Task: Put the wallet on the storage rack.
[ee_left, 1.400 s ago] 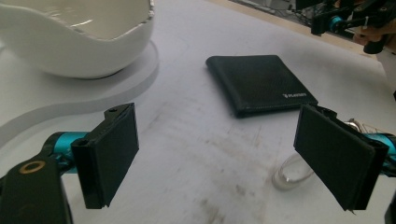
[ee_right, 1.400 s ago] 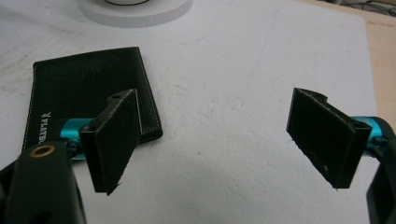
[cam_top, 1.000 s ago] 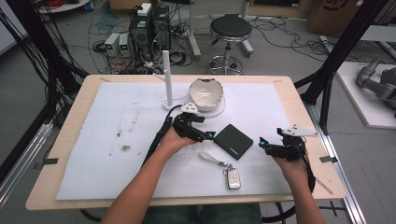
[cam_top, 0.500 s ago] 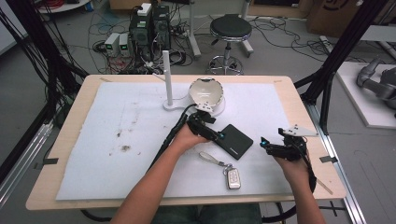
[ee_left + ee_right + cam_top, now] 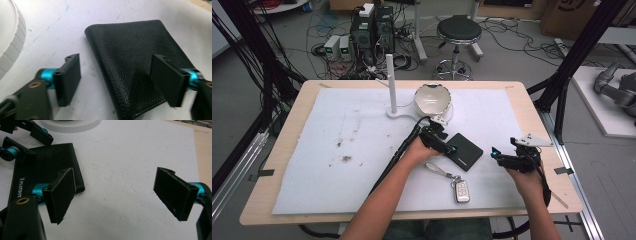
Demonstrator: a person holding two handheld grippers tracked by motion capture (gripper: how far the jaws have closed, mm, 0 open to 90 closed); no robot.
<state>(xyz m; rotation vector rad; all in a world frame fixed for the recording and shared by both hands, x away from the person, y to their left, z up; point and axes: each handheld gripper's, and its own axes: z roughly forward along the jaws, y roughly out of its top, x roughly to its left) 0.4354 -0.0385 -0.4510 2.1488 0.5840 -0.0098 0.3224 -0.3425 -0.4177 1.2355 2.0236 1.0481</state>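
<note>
A black leather wallet lies flat on the white mat, right of centre. My left gripper is open at the wallet's left end. In the left gripper view one jaw hangs over the wallet and the other over the bare mat beside its edge, the gripper holding nothing. My right gripper is open a short way right of the wallet, above bare mat. In the right gripper view the gripper is empty, and the wallet lies to its left with the other hand's jaws at the far end.
A white bowl stands just behind the left hand, beside a white upright post on a round base. A key fob with a strap lies near the front edge. The wooden table edge runs close to the right hand.
My left gripper has moved right and forward, from in front of the bowl to the wallet's left end. The right gripper has stayed put.
</note>
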